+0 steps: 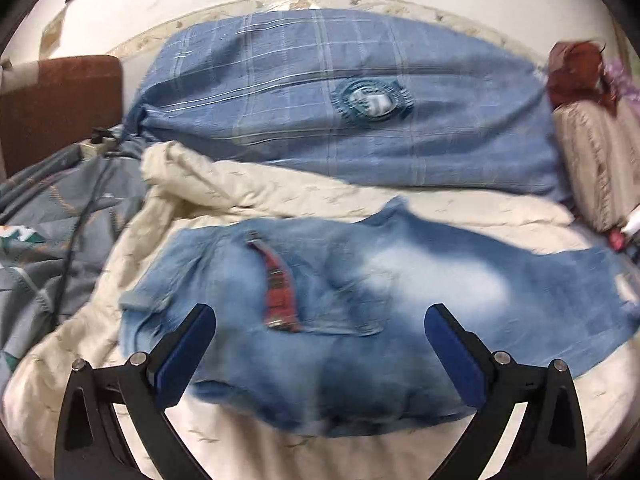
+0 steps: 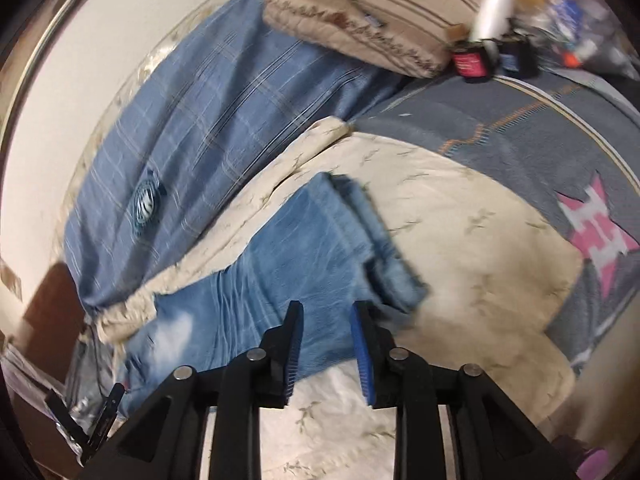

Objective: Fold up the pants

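Light blue faded jeans (image 1: 360, 300) lie flat on a cream quilt (image 1: 248, 196), waist to the left with a red plaid strip (image 1: 280, 300) showing, legs running right. My left gripper (image 1: 320, 316) is wide open above the waist end, holding nothing. In the right wrist view the jeans' legs (image 2: 304, 256) run away toward the cuffs (image 2: 384, 248), which are turned over. My right gripper (image 2: 326, 312) hovers over the legs near the cuffs, its jaws partly open with a narrow gap and nothing between them.
A blue plaid pillow (image 1: 340, 92) lies behind the jeans. A striped tan cushion (image 1: 596, 148) sits at the right, a grey patterned bedspread (image 1: 52, 216) with a dark cable at the left. Small bottles (image 2: 492, 56) stand by the cushion.
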Action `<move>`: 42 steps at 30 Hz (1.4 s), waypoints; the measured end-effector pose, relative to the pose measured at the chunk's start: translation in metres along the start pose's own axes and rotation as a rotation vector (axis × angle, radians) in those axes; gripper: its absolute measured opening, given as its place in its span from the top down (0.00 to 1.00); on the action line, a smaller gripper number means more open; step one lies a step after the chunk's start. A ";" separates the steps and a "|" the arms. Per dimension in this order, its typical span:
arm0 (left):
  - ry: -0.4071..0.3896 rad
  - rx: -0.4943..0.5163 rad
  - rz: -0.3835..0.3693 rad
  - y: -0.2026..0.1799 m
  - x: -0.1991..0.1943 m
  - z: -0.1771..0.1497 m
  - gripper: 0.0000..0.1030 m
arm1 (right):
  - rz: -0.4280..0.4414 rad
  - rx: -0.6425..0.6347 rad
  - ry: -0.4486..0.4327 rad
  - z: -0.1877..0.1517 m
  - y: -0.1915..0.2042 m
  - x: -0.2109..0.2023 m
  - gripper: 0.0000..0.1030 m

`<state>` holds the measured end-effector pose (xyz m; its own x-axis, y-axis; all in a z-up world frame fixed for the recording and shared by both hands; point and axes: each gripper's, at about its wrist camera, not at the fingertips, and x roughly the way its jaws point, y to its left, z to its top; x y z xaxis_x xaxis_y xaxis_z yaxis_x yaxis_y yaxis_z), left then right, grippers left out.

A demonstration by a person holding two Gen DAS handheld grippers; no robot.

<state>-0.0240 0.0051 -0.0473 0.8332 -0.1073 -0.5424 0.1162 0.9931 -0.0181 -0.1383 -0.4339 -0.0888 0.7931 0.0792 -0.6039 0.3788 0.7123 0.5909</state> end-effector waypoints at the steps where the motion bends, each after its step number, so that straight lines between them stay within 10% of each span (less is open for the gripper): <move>1: 0.012 0.003 -0.022 -0.004 0.002 0.001 0.00 | 0.013 0.033 0.007 0.000 -0.007 -0.001 0.69; 13: 0.190 0.138 -0.183 -0.067 0.034 -0.007 0.00 | -0.005 0.071 0.010 0.005 -0.015 0.005 0.64; 18: 0.302 0.107 -0.163 -0.059 0.057 -0.015 0.00 | -0.164 0.077 0.058 0.002 -0.019 0.026 0.42; 28: 0.165 0.092 -0.223 -0.060 0.026 -0.005 0.00 | 0.051 0.233 -0.014 0.004 -0.038 -0.003 0.41; 42: 0.298 0.143 -0.238 -0.114 0.077 0.011 0.00 | 0.092 0.266 0.021 0.014 -0.039 0.035 0.41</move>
<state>0.0327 -0.1174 -0.0778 0.5829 -0.2941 -0.7574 0.3788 0.9231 -0.0669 -0.1189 -0.4683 -0.1255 0.8209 0.1517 -0.5505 0.4196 0.4936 0.7618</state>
